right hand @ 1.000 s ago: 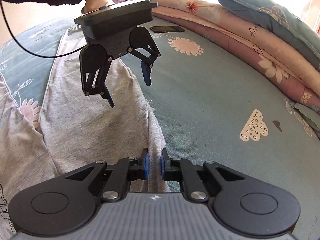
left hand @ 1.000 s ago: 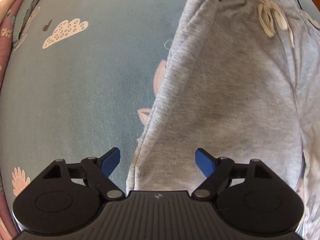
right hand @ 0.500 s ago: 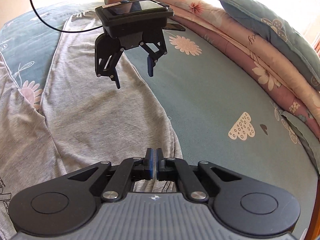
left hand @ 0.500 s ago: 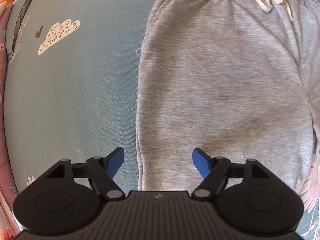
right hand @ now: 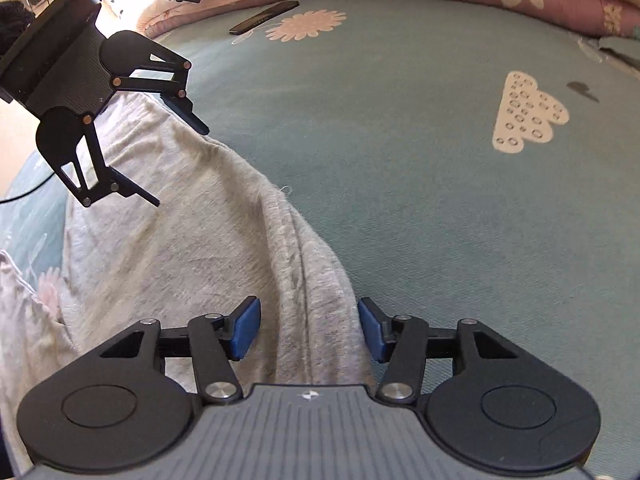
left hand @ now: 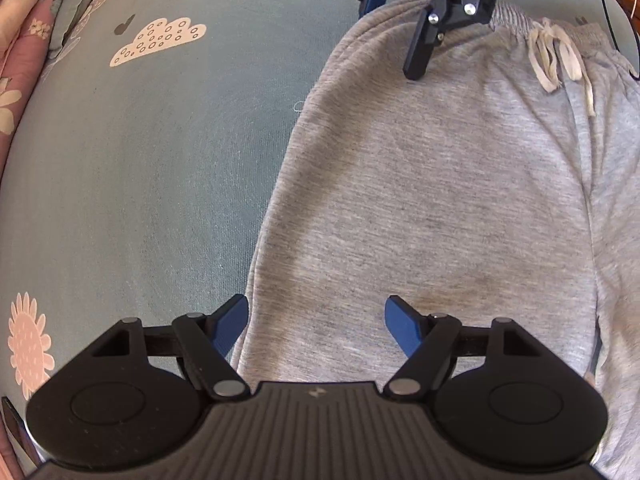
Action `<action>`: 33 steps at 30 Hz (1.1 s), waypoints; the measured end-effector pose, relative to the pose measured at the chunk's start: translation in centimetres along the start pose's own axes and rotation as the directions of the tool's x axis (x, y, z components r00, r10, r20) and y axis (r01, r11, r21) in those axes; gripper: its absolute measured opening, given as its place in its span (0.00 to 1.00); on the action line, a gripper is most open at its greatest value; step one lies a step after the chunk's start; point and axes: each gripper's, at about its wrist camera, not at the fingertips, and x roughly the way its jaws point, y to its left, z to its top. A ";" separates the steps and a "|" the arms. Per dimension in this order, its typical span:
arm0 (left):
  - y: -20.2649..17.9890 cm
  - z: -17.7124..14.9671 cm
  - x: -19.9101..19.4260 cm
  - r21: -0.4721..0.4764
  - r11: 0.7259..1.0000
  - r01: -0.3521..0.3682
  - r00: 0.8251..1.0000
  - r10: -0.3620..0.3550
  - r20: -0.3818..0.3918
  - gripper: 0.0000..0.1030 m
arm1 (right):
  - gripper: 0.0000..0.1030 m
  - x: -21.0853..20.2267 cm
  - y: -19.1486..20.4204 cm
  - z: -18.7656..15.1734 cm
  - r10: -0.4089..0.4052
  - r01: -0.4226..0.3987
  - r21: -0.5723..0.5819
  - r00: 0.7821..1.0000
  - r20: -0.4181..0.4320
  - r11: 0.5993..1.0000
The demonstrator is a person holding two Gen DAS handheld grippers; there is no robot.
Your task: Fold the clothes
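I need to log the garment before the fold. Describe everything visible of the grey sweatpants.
The grey sweatpants look like heathered, soft knit cotton. An elastic gathered waistband carries a cream drawstring tied in a loose bow. They lie mostly flat on the blue-green patterned bedsheet, with a ridge of folds at the waistband corner. That corner lies between the pads of the right claw, whose jaws have just been opening. The open left claw straddles the side edge.

A pair of light grey, soft knit jogging trousers (left hand: 440, 200) is lying spread flat on the teal, flower-printed bedsheet (left hand: 160, 180). Its gathered waistband, with a cream drawstring (left hand: 552, 56) knotted loosely, is resting well clear of the sheet's white cloud print, and its long side edge is lying doubled in a soft fold (right hand: 304, 280).
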 end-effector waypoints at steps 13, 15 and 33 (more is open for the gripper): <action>1.2 0.1 -0.1 -0.028 0.999 -0.023 1.000 0.023 0.007 0.73 | 0.08 -3.8 5.2 0.8 -0.051 0.059 -0.167 0.997 0.049 0.984; 1.1 0.1 0.1 0.017 1.000 -0.020 1.000 0.020 -0.016 0.71 | 0.08 -4.8 6.5 0.6 -0.057 0.070 -0.210 0.996 0.067 0.975; -2.3 -0.7 -2.5 0.232 0.968 0.095 0.992 -0.074 -0.100 0.32 | 0.09 -8.3 12.2 -1.0 -0.090 0.110 -0.411 0.994 0.068 0.905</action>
